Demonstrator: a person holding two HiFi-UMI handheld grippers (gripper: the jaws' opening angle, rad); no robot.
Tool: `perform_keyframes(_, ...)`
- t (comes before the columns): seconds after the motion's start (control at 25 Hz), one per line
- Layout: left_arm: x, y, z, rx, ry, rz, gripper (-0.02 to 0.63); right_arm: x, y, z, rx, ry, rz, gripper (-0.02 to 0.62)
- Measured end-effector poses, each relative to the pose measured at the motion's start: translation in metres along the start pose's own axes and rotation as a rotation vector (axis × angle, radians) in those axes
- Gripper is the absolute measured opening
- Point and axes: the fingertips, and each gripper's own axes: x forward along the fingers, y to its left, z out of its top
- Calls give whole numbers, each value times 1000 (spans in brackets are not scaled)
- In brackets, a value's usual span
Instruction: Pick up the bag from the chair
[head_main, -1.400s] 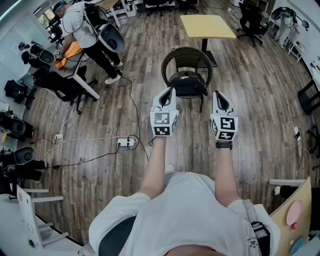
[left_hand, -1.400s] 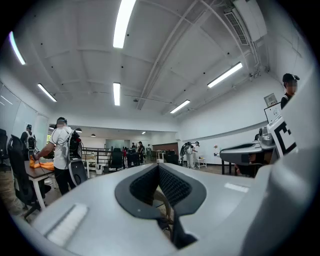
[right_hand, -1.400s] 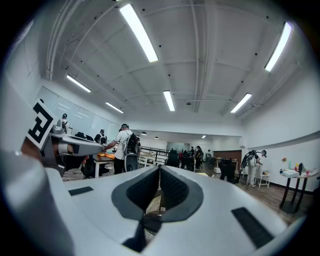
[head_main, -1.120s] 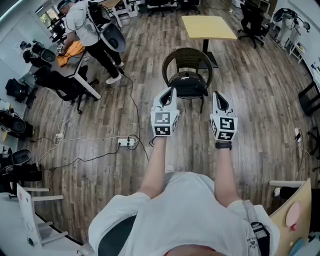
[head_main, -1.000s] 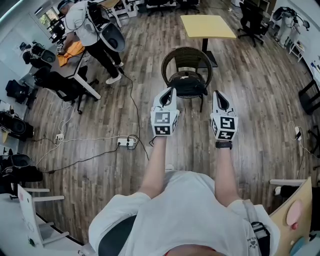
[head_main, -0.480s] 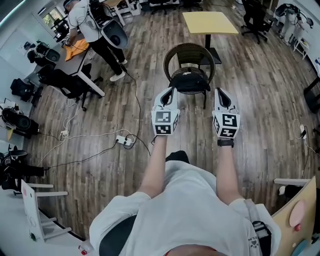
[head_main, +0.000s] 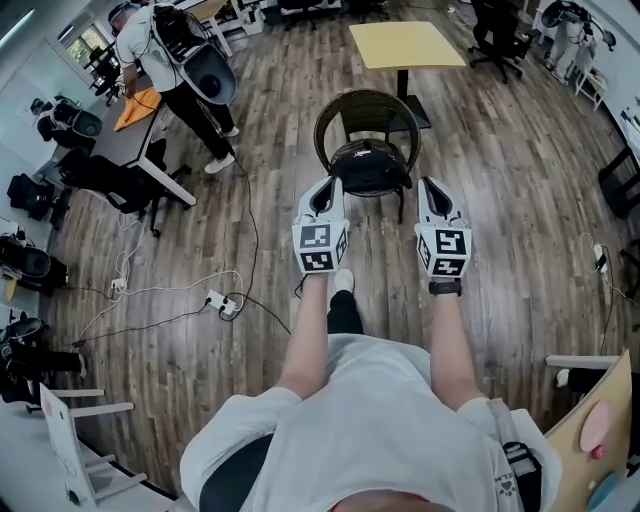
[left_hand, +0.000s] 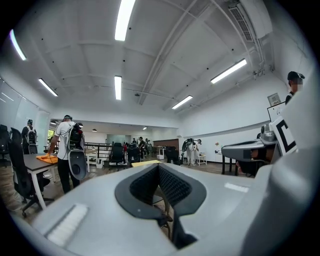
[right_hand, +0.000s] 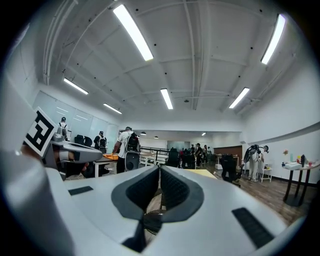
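Observation:
A black bag (head_main: 368, 165) lies on the seat of a dark wicker chair (head_main: 368, 112) straight ahead in the head view. My left gripper (head_main: 331, 182) is held level just to the near left of the bag, jaws shut and empty. My right gripper (head_main: 430, 184) hangs level at the chair's near right, also shut with nothing in it. In the left gripper view the closed jaws (left_hand: 159, 167) hide most of the chair; only a leg shows below them. The right gripper view has its closed jaws (right_hand: 159, 172) over a dark rounded piece of the chair or bag.
A yellow table (head_main: 405, 45) stands behind the chair. A person with a backpack (head_main: 170, 50) works at a desk at the far left. A power strip and cables (head_main: 215, 300) lie on the wood floor to the left. Office chairs (head_main: 500, 20) stand far right.
I have stepped toward the chair; a foot now shows below the grippers. Both grippers came lower and nearer to the bag. Jaws stayed shut.

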Motion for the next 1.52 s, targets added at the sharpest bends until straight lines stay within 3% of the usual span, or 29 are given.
perform_keyframes(0.4, 105, 91, 25, -60, -45, -11, 11, 142, -2, 13, 28, 1, 12, 18)
perform_keyframes(0.64, 160, 123, 28, -45, -32, -54, 11, 208, -20, 22, 50, -4, -28, 18)
perform_keyframes(1.0, 246, 190, 35, -45, -40, -95, 11, 315, -8, 21, 35, 7, -21, 18)
perform_keyframes(1.16, 278, 203, 24, 6, -23, -136, 11, 351, -4, 15, 22, 15, -20, 18)
perform_keyframes(1.52, 333, 206, -17, -40, 55, -189, 11, 395, -20, -29, 19, 110, -35, 18)
